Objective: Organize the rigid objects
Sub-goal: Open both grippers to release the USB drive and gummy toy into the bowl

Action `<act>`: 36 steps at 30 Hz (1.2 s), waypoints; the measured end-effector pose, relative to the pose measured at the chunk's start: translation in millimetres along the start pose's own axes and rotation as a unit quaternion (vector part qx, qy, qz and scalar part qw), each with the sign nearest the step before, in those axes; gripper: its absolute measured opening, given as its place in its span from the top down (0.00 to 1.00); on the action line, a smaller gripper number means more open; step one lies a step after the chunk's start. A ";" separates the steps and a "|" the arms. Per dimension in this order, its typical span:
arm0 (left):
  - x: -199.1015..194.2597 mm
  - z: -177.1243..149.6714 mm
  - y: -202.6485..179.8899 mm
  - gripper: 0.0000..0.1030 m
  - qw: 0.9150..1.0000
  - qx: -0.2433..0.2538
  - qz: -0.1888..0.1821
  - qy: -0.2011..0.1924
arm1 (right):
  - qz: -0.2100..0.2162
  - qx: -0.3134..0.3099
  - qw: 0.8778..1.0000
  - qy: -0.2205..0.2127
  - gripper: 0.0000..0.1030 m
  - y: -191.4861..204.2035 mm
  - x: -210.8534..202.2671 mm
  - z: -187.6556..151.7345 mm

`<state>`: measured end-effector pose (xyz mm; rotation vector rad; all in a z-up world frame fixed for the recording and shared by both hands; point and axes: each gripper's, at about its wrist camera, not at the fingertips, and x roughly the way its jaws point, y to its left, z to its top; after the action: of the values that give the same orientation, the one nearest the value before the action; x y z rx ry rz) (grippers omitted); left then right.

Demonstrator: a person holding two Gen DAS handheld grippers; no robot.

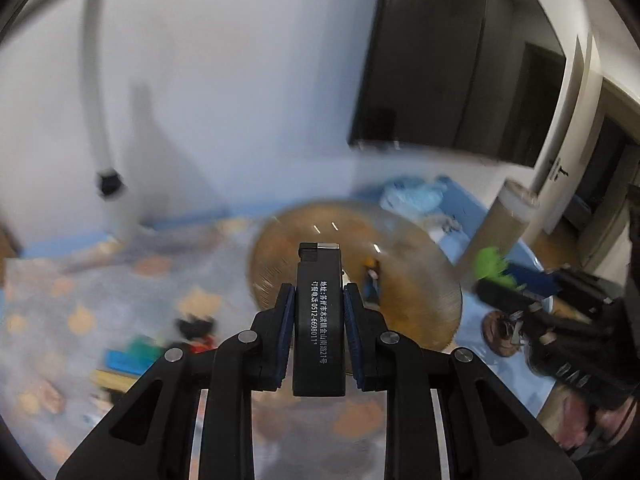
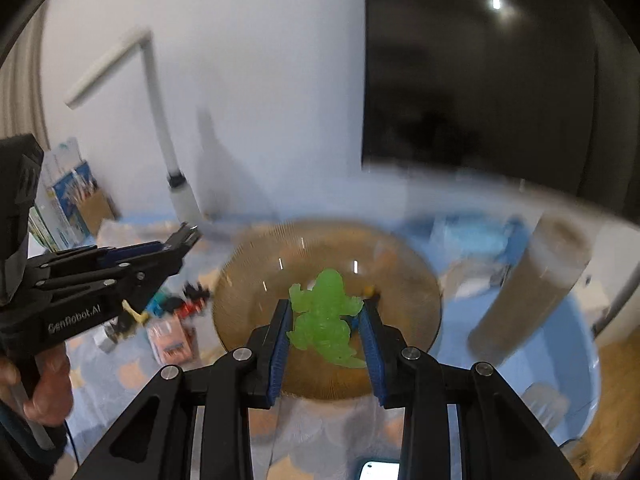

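My left gripper point(image 1: 319, 306) is shut on a black lighter point(image 1: 319, 320) with white print, held upright in the air short of a ribbed amber glass bowl point(image 1: 420, 304). My right gripper point(image 2: 325, 316) is shut on a translucent green toy figure point(image 2: 324, 312), held above the same amber bowl point(image 2: 248, 300). A small dark toy with an orange top lies inside the bowl point(image 1: 372, 280). The left gripper also shows at the left of the right wrist view point(image 2: 184, 240). The right gripper with the green toy shows at the right of the left wrist view point(image 1: 490, 264).
A patterned blue cloth point(image 1: 80, 280) covers the table. Small toys and blocks point(image 1: 136, 352) lie left of the bowl. A tall frosted cylinder point(image 2: 532, 288) stands to the right. A white lamp post point(image 2: 168, 160) and boxes point(image 2: 72, 196) stand at the back left.
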<state>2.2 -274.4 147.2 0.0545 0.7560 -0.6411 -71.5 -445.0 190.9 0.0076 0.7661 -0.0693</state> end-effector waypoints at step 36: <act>-149.3 -123.8 168.7 0.33 0.973 -0.150 0.149 -0.095 | 0.125 -0.030 0.991 0.028 0.63 132.8 6.6 -59.2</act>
<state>-62.1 -26.6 123.9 -0.1670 0.6362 -0.2366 -99.0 -311.0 141.2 0.0485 0.8183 0.1933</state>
